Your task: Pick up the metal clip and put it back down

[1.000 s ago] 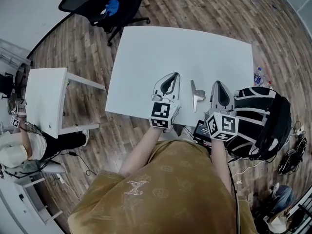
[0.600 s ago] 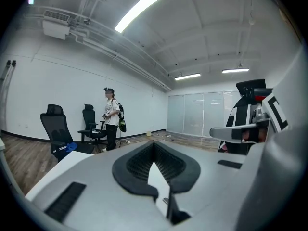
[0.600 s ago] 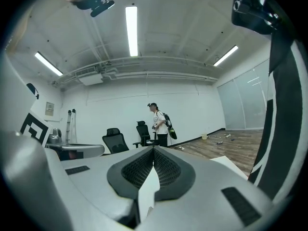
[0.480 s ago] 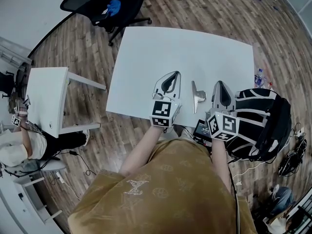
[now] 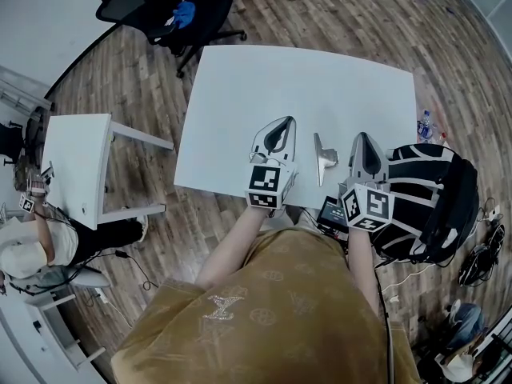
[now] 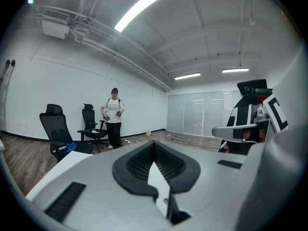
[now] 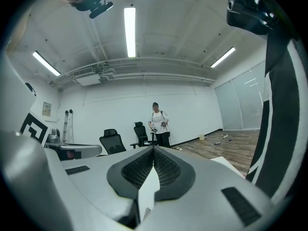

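1. Left gripper [image 5: 282, 126]: I hold it over the near part of the white table [image 5: 240, 94]. In the left gripper view the two ribbed pads meet at their tips. The jaws are closed with nothing between them; only a narrow wedge of gap shows below the contact line.

2. Right gripper [image 5: 362, 138]: I hold it near the table's near right corner. In the right gripper view the pads meet in the same way, closed and empty.

3. Metal clip [image 5: 323, 157]: it lies flat on the table between the two grippers, apart from both, close to the near edge. It is visible in the head view only. Both gripper cameras look over the jaws at the far wall, so the clip falls outside them. Its shape is too small to resolve beyond a silvery elongated body with a wider far end.

4. Obscured items:
- A dark flat item [image 5: 330, 211] sits at the near table edge. The right gripper's marker cube [image 5: 366, 206] covers part of it, and I cannot identify it.
- A black-and-white bag [image 5: 436, 202] stands right of the table. What supports it cannot be seen.
- My shirt [image 5: 272, 318] blocks the floor nearest me.

5. Background: in both gripper views a person [image 7: 159, 124] stands at the far wall beside office chairs [image 7: 111, 141].
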Available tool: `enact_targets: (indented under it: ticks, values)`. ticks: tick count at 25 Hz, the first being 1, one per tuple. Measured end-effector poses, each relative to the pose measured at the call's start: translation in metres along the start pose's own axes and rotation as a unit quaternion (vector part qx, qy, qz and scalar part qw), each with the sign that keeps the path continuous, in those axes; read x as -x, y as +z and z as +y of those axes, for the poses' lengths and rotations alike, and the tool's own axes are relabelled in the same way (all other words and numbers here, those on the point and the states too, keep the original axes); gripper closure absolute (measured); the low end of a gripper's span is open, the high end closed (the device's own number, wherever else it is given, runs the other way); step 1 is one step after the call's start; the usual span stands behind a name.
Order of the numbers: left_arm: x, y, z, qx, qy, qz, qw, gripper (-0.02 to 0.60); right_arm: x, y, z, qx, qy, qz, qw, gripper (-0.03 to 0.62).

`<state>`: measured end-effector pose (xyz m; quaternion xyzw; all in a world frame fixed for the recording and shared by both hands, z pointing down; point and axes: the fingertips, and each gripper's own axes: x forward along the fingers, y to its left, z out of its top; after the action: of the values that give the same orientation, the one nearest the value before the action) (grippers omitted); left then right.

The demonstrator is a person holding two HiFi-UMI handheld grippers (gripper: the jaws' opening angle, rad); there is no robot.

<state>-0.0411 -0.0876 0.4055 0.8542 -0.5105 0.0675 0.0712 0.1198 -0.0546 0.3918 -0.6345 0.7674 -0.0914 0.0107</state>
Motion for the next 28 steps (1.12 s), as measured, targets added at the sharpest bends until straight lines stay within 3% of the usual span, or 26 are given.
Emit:
enact_targets:
  ticks: [28]
  values:
    - [-0.003,-0.009,0.008,0.003,-0.006,0.011,0.9999,0.584,-0.002,-0.01,-0.007,0.012,-0.025,0.016,0.999,0.586]
